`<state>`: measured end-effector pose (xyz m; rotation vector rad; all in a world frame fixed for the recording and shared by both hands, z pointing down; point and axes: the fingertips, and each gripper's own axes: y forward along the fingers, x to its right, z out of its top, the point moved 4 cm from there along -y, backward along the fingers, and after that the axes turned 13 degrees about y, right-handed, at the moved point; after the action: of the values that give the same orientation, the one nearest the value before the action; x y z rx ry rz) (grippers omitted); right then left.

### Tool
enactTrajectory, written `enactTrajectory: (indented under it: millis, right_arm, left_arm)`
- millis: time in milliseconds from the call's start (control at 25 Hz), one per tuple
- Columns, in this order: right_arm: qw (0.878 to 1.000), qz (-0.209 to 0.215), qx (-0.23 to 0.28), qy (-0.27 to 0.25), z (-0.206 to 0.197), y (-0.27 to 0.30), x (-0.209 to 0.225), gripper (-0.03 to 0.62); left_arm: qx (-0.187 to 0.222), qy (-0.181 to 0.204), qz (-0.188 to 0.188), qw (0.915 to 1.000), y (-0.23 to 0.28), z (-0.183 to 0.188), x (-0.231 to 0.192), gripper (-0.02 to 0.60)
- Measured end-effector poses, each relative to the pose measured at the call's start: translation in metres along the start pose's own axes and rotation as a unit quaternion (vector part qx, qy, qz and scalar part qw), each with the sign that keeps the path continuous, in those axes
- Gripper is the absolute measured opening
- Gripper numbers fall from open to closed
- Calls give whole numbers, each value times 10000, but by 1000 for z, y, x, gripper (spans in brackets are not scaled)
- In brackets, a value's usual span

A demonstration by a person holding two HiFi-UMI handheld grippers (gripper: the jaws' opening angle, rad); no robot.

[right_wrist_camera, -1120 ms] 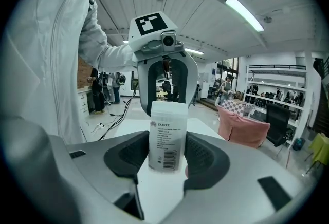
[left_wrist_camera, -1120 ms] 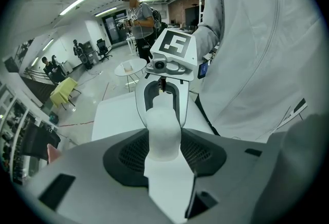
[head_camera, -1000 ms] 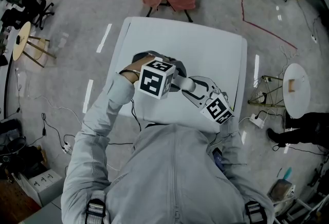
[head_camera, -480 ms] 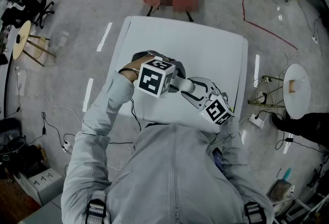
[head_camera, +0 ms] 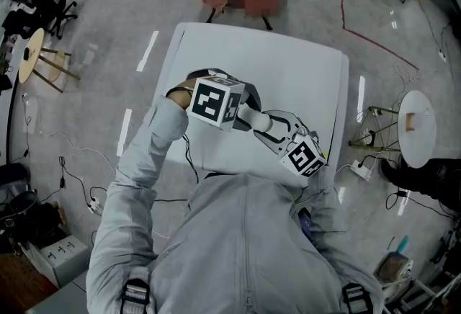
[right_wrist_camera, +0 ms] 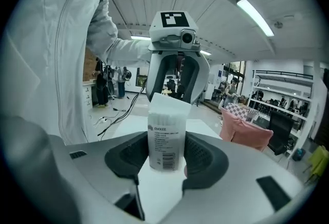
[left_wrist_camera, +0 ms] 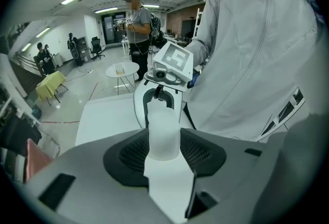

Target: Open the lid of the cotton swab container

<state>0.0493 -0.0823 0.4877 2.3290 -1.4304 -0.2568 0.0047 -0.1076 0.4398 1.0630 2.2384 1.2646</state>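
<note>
Left gripper (left_wrist_camera: 164, 150) has tipped a bit since a second ago, and its marker cube (head_camera: 212, 100) sits slightly higher now. It's clamped on the top end of the cotton swab container (right_wrist_camera: 166, 138). Right gripper (right_wrist_camera: 167, 159) jaws have just been closing and pinch the labelled body, held over the table (head_camera: 302, 75).

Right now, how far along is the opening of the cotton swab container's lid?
Done: the right gripper clamps the container by its labelled body. In hand: the left gripper pinches the white lid. Left: the lid still looks seated on top, so pulling it off remains.
</note>
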Motion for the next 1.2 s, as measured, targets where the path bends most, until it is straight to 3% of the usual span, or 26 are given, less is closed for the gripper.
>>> enactTrajectory:
  millis: [200,360,520,800,960,1200]
  right_arm:
    - [9991,-47,250,336,3,-6,7,221]
    - [9976,-159,357,576,2,-11,14,221]
    - [9959,-215,477,735,4,-19,20,218]
    - [9936,-62,720,870,13,-17,15,218]
    - [9927,-1,825,880,20,-15,13,218]
    - [9912,-12,1019,848,29,-18,13,218]
  left_arm:
    - [291,-54,336,9990,-7,2,-10,207]
    - [509,-18,935,9943,-19,3,-19,212]
    - [892,-181,1776,9799,-40,3,-34,210]
    - [1216,-303,2622,9568,-57,3,-50,148]
    - [1186,-347,2757,9533,-55,0,-59,108]
    - [1203,-539,2638,9555,-48,-8,-66,75]
